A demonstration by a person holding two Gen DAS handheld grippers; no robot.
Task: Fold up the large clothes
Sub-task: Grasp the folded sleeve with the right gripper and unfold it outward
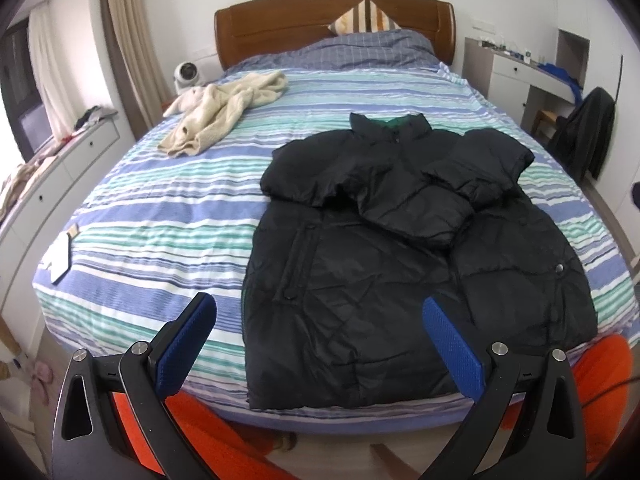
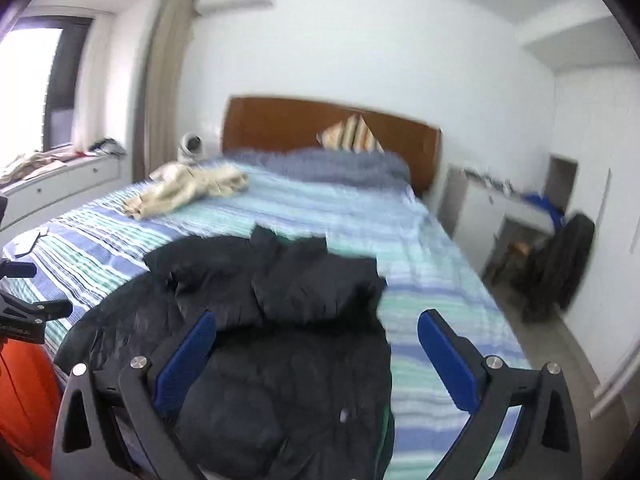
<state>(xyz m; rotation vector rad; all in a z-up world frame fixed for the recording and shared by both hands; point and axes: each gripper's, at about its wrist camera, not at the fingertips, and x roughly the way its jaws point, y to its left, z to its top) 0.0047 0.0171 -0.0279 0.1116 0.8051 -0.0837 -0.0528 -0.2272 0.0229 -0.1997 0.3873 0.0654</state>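
Note:
A black puffer jacket (image 1: 384, 264) lies flat on the striped bed (image 1: 160, 216), collar toward the headboard, both sleeves folded in across its chest. My left gripper (image 1: 320, 312) is open and empty, held above the jacket's hem near the foot of the bed. In the right wrist view the same jacket (image 2: 288, 360) fills the lower middle. My right gripper (image 2: 316, 328) is open and empty, hovering over the jacket's right side. That view is blurred.
A beige fleece garment (image 1: 220, 114) lies crumpled on the far left of the bed. A striped cushion (image 1: 366, 18) leans on the wooden headboard (image 1: 280, 20). A white drawer unit (image 1: 60, 176) runs along the left; a desk (image 1: 520, 68) and a dark coat (image 1: 588, 136) stand right.

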